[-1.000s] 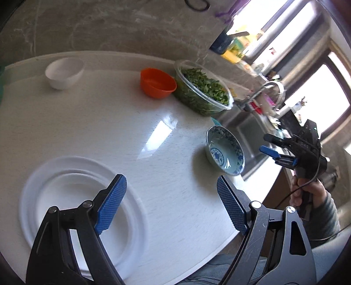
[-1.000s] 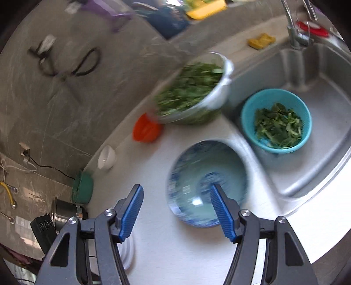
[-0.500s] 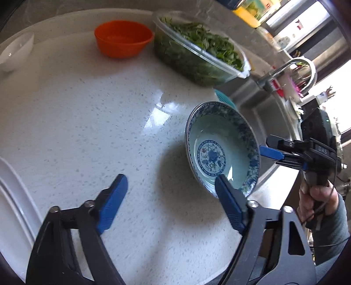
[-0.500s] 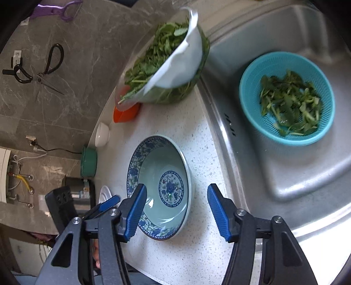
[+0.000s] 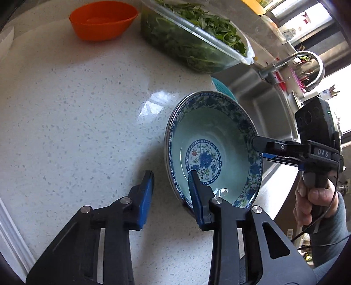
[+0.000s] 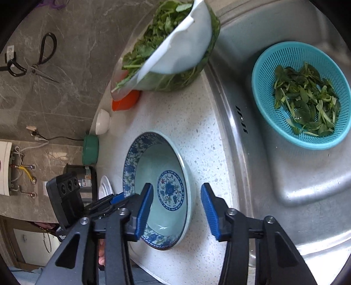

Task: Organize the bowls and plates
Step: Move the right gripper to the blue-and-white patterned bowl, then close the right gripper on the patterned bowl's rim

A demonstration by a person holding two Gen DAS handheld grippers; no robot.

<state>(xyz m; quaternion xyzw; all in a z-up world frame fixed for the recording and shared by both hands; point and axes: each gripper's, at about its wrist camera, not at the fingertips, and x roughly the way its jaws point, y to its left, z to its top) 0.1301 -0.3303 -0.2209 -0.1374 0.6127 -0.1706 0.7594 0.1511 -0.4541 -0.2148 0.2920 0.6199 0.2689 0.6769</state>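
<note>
On the bench by the sink, the blue-patterned bowl (image 5: 214, 151) sits at two o'clock. My left gripper (image 5: 171, 188) straddles its near rim, jaws part-open, gripping nothing; my right gripper (image 6: 176, 210) likewise at the opposite rim. Next: pinch and lift together.

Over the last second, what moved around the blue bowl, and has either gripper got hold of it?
Both grippers closed in on the blue patterned bowl. The left gripper left the white plates and now straddles the bowl's near rim, one finger inside. The right gripper dropped to straddle the opposite rim. Both have narrowed, but neither is clamped yet. The bowl, orange bowl and tub of greens stayed put.
</note>
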